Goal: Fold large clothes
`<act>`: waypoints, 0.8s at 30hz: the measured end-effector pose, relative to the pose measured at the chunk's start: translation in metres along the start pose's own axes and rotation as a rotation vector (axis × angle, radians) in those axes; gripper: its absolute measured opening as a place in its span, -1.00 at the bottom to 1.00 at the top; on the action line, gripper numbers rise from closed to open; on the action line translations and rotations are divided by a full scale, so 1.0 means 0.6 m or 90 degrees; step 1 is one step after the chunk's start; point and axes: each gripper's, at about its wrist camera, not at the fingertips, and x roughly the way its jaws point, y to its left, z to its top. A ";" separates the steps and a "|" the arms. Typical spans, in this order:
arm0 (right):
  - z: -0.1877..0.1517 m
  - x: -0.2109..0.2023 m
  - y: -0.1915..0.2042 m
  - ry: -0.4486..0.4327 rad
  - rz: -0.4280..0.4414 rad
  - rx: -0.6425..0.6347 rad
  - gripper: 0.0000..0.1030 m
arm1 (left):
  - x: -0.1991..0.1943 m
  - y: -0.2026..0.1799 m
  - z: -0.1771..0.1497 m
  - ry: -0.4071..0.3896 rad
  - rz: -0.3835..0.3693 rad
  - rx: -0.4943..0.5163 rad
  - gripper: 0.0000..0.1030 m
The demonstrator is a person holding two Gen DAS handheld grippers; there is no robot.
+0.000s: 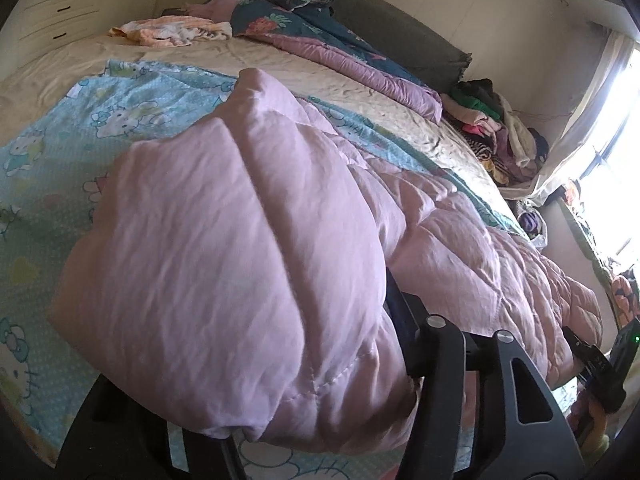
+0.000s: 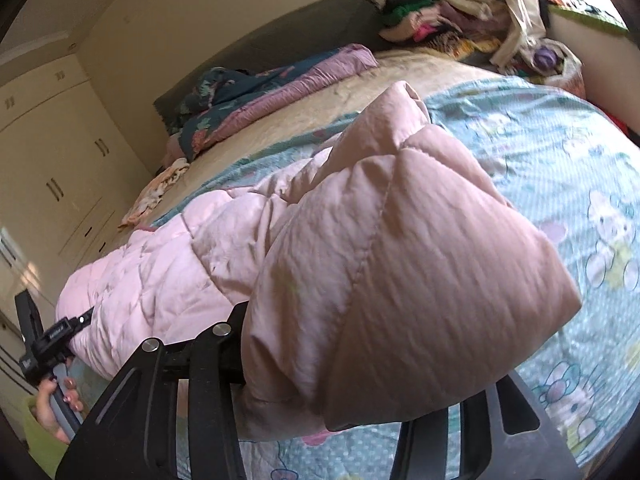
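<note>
A large pink quilted comforter (image 1: 460, 232) lies along the near side of the bed, on a light blue cartoon-cat sheet (image 1: 120, 120). One puffy corner bulges up over my left gripper (image 1: 248, 300), which is shut on it with its fingertips hidden under the fabric. In the right wrist view the other corner (image 2: 400, 260) stands out from my right gripper (image 2: 380, 300), clamped the same way above the blue sheet (image 2: 560, 160). The comforter (image 2: 180, 264) sags between the two grippers. A hand (image 2: 52, 400) holds the left gripper's handle.
A beige mattress cover (image 1: 320, 76) fills the far half of the bed. A dark floral quilt (image 1: 304, 28) lies by the headboard, an orange-white cloth (image 1: 168, 32) beside it. A clothes heap (image 1: 500, 128) sits near the bright window. White wardrobes (image 2: 52, 160) line the wall.
</note>
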 end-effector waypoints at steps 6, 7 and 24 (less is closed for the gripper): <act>0.001 0.032 -0.008 0.027 -0.023 0.030 -0.02 | 0.019 0.009 -0.005 0.013 0.008 -0.010 0.07; 0.000 0.040 -0.010 0.034 -0.029 0.036 0.00 | 0.022 0.010 -0.006 0.014 0.009 -0.011 0.08; -0.023 0.077 -0.037 0.050 -0.034 0.079 0.53 | 0.045 0.017 -0.005 0.023 0.014 -0.021 0.25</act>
